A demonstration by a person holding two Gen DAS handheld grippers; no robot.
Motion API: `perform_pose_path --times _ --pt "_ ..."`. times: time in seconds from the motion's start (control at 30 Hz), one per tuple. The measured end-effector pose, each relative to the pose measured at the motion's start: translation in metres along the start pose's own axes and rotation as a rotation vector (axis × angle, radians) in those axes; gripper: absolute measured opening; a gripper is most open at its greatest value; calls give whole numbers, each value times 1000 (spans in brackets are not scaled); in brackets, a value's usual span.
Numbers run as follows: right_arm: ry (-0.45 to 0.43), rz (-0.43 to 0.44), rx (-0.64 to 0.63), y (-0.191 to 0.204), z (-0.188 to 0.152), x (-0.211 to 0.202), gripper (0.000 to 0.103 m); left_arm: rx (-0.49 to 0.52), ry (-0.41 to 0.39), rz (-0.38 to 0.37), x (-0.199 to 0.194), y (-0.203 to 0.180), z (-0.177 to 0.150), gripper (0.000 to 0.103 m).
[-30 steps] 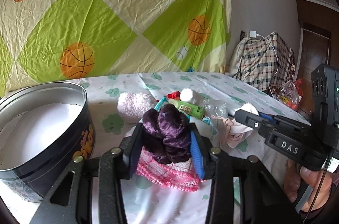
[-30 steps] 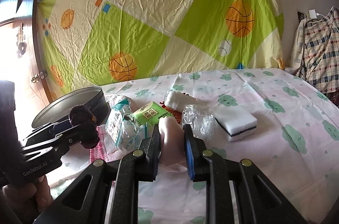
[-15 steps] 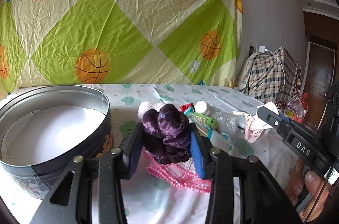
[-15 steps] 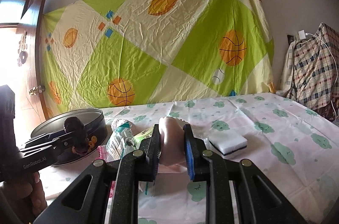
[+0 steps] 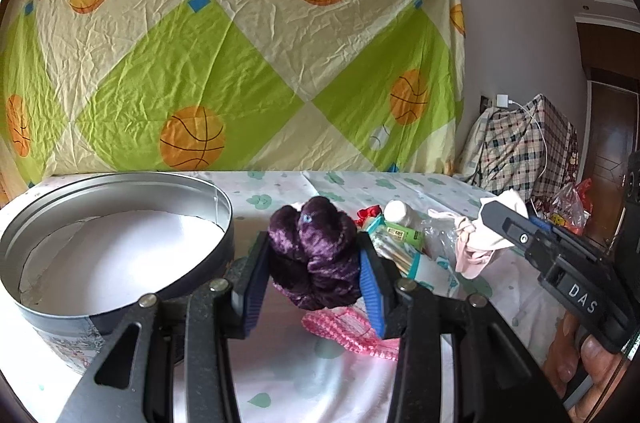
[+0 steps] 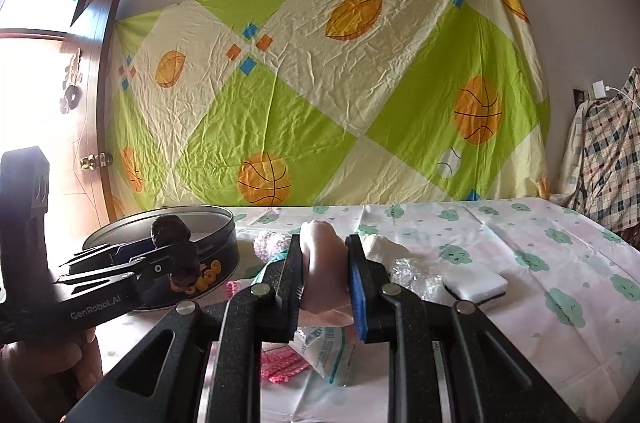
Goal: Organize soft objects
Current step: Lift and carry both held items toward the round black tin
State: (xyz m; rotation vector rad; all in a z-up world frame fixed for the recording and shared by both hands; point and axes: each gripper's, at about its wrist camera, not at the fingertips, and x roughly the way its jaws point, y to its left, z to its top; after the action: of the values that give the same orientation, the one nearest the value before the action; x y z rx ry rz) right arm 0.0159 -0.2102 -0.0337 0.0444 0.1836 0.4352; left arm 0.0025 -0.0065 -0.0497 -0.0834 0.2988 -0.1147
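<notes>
My left gripper (image 5: 314, 259) is shut on a dark purple velvet scrunchie (image 5: 316, 255), held above the bed just right of a round metal tin (image 5: 80, 319) with a white lining. From the right wrist view the left gripper (image 6: 168, 255) shows in front of the tin (image 6: 224, 235) with the scrunchie (image 6: 170, 229) in it. My right gripper (image 6: 324, 271) is shut on a pale pink cloth (image 6: 322, 263). In the left wrist view it (image 5: 490, 219) enters from the right with the cloth (image 5: 478, 247) hanging from its tip.
A pink knitted piece (image 5: 352, 331), a cotton swab pack (image 5: 400, 255), a white bottle (image 5: 400, 213), clear plastic wrap (image 6: 416, 273) and a white sponge (image 6: 476, 285) lie on the cloud-print bedsheet (image 6: 520, 235). A fluffy pink ball (image 6: 270, 243) sits near the tin. Plaid fabric (image 5: 516, 147) is piled at the right.
Both grippers lifted and swung left toward the tin, each keeping its hold. The tin now fills more of the left wrist view and the clutter sits lower and to the right.
</notes>
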Motion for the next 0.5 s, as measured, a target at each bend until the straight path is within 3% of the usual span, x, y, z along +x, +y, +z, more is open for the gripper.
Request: perform_pose_path --times 0.5 --pt "-1 57 -23 28 1 10 22 -8 -42 37 -11 16 0 41"
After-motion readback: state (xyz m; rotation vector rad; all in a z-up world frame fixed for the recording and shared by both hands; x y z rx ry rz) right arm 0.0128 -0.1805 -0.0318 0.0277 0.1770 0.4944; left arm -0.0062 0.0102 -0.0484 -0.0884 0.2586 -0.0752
